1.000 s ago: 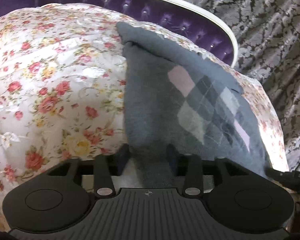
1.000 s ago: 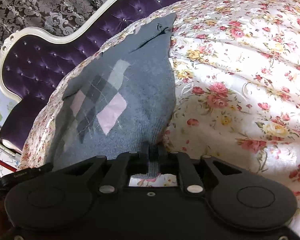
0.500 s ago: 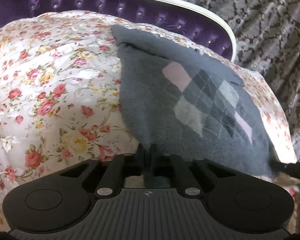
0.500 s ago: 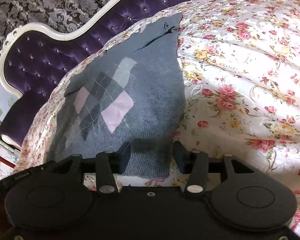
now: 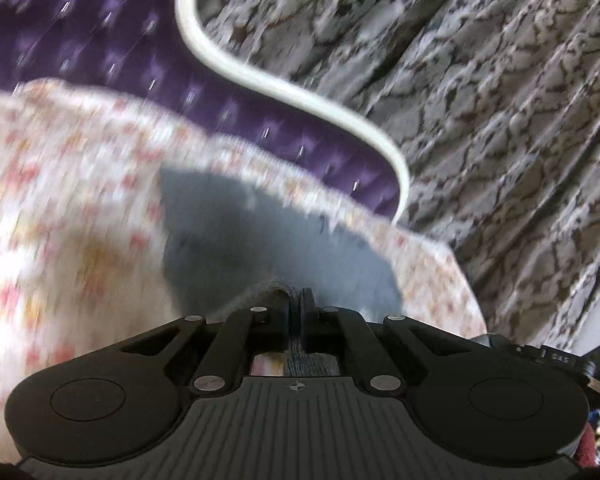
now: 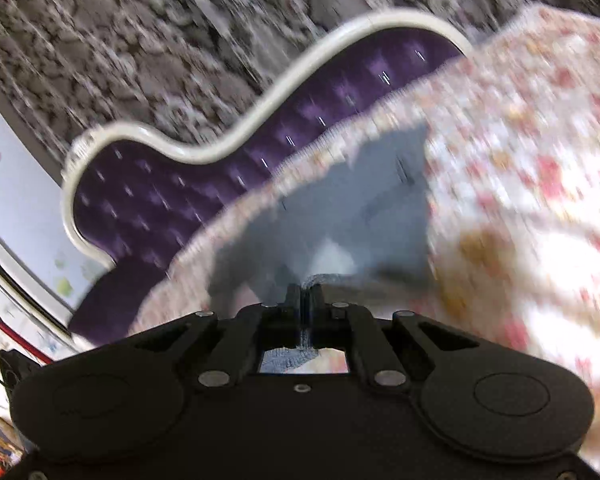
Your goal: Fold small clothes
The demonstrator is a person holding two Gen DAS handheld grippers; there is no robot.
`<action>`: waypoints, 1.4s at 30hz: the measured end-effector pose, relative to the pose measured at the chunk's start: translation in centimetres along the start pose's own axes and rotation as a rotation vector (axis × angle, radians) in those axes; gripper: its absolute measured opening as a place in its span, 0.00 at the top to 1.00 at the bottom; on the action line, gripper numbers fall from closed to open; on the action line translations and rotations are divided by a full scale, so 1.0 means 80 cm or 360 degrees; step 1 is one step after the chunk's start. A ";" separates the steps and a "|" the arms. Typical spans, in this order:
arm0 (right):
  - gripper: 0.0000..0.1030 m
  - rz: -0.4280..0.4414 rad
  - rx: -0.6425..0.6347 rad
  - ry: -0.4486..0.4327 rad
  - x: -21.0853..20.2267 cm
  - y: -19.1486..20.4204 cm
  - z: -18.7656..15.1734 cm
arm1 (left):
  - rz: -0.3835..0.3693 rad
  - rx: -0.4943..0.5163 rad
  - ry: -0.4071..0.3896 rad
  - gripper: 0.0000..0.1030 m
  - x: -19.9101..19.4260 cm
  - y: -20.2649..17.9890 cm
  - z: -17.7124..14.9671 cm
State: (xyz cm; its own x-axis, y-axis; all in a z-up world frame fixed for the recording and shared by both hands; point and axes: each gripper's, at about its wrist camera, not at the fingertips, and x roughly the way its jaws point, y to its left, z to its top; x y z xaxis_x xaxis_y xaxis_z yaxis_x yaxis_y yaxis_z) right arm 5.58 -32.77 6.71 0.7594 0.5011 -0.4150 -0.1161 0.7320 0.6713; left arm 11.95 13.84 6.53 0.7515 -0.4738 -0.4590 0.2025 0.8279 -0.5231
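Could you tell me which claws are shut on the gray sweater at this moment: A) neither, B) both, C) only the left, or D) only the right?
B: the left claw and the right claw each pinch a fold of the gray sweater between closed fingers.

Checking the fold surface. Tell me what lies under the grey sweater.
The grey sweater lies on the floral bedspread, its near hem clamped in the left gripper and right gripper. Whatever is beneath the knit itself is covered.
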 end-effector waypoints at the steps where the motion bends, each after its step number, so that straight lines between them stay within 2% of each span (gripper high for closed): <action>1: 0.90 0.0018 -0.0018 -0.0024 0.007 0.003 0.015 | -0.0002 0.0035 -0.0024 0.96 0.006 -0.004 0.012; 4: 0.90 0.0022 -0.0106 -0.0102 0.035 0.013 0.056 | 0.0017 0.0096 -0.0091 0.96 0.032 -0.010 0.053; 9: 0.90 0.0029 -0.0154 -0.0191 0.097 0.013 0.120 | 0.0055 0.0118 -0.0118 0.96 0.098 0.001 0.107; 16: 0.90 -0.0064 -0.0215 -0.0192 0.193 -0.006 0.181 | 0.0161 0.0130 -0.0081 0.96 0.202 0.038 0.142; 20: 0.90 -0.0141 -0.0236 -0.0146 0.252 -0.027 0.198 | 0.0221 0.0056 -0.0009 0.96 0.261 0.067 0.147; 25: 0.90 -0.0233 -0.0232 -0.0058 0.317 -0.054 0.208 | 0.0325 0.0043 0.0068 0.96 0.317 0.090 0.150; 31: 0.90 -0.0338 -0.0232 0.0046 0.368 -0.076 0.212 | 0.0411 0.0021 0.0151 0.94 0.358 0.112 0.149; 35: 0.86 -0.0414 -0.0233 0.0110 0.389 -0.086 0.208 | 0.0416 -0.0003 0.0254 0.92 0.378 0.123 0.149; 36: 0.82 -0.0433 -0.0229 0.0117 0.392 -0.089 0.207 | 0.0407 -0.0007 0.0279 0.89 0.380 0.124 0.150; 38: 0.81 -0.0458 -0.0213 0.0119 0.396 -0.095 0.208 | 0.0389 -0.0008 0.0277 0.73 0.376 0.121 0.155; 39: 0.77 -0.0458 -0.0197 0.0107 0.394 -0.098 0.209 | 0.0383 0.0006 0.0242 0.61 0.369 0.118 0.157; 40: 0.59 -0.0458 -0.0182 0.0084 0.390 -0.101 0.210 | 0.0392 0.0033 0.0208 0.49 0.365 0.113 0.160; 42: 0.43 -0.0455 -0.0178 0.0010 0.375 -0.103 0.214 | 0.0421 0.0133 0.0135 0.36 0.345 0.099 0.164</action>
State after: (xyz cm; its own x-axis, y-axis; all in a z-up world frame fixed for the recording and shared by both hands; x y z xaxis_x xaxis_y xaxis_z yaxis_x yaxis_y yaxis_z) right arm 40.28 -31.63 -0.76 0.7674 0.2699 -0.5815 0.0319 0.8899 0.4551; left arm 42.53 11.24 -0.88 0.7308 -0.2583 -0.6318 0.0598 0.9463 -0.3177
